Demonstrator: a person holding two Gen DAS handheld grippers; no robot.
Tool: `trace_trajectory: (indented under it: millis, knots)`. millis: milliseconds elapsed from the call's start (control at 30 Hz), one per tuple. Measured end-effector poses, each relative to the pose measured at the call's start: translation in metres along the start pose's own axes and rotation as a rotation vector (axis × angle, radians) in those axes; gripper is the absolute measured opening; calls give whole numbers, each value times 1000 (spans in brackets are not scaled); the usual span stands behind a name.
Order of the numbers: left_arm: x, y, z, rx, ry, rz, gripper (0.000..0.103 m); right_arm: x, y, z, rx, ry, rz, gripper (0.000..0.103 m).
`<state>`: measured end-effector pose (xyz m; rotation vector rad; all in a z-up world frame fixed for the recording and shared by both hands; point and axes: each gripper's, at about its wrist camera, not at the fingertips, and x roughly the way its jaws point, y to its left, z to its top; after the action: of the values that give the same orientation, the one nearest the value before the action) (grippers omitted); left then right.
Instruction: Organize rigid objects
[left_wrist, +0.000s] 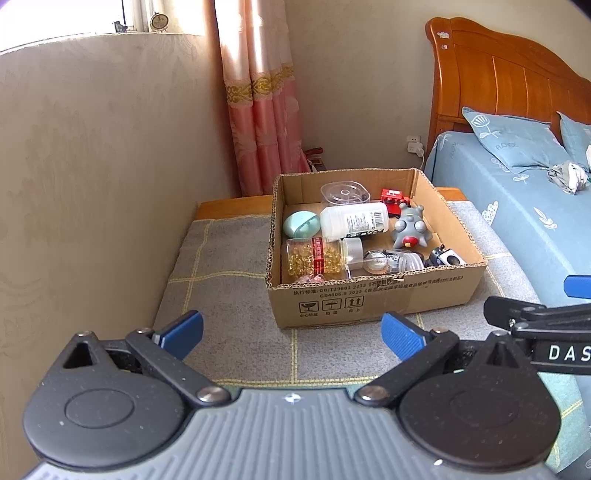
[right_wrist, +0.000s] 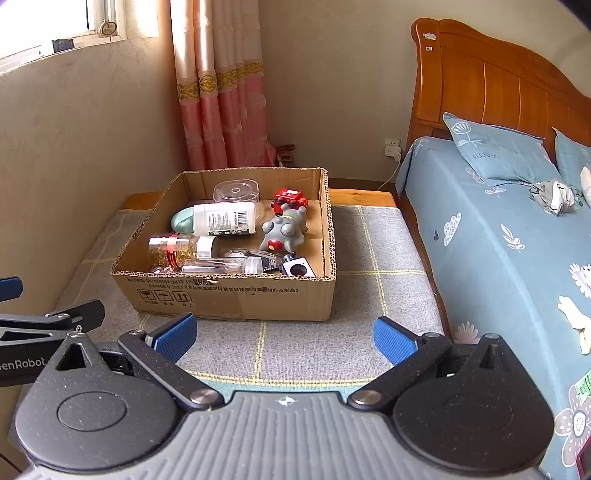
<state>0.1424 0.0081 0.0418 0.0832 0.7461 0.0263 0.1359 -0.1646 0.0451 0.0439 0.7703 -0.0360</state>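
Note:
An open cardboard box (left_wrist: 373, 306) (right_wrist: 229, 299) sits on a grey checked mat. Inside lie a white bottle (left_wrist: 354, 220) (right_wrist: 225, 218), a jar of golden capsules (left_wrist: 314, 256) (right_wrist: 181, 251), a mint oval case (left_wrist: 301, 224), a clear round container (left_wrist: 343, 192) (right_wrist: 236, 191), a grey figurine (left_wrist: 408, 227) (right_wrist: 282, 230), a red toy vehicle (left_wrist: 395, 197) (right_wrist: 290, 198) and a clear jar (left_wrist: 391, 260). My left gripper (left_wrist: 291, 332) and right gripper (right_wrist: 284, 334) both hover open and empty in front of the box. The right gripper also shows at the right edge of the left wrist view.
The mat (right_wrist: 369, 295) covers a low wooden platform beside a bed with blue sheets (right_wrist: 498, 240) and a wooden headboard (right_wrist: 491, 81). A beige wall (left_wrist: 92, 184) stands close on the left. Pink curtains (right_wrist: 218, 92) hang behind the box.

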Motion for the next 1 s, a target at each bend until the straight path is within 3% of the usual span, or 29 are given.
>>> trace_trajectory:
  millis: [1000]
  knots:
    - [-2,0,2,3,-1,17,102,-2,-4,1,-1,-9,-8,103]
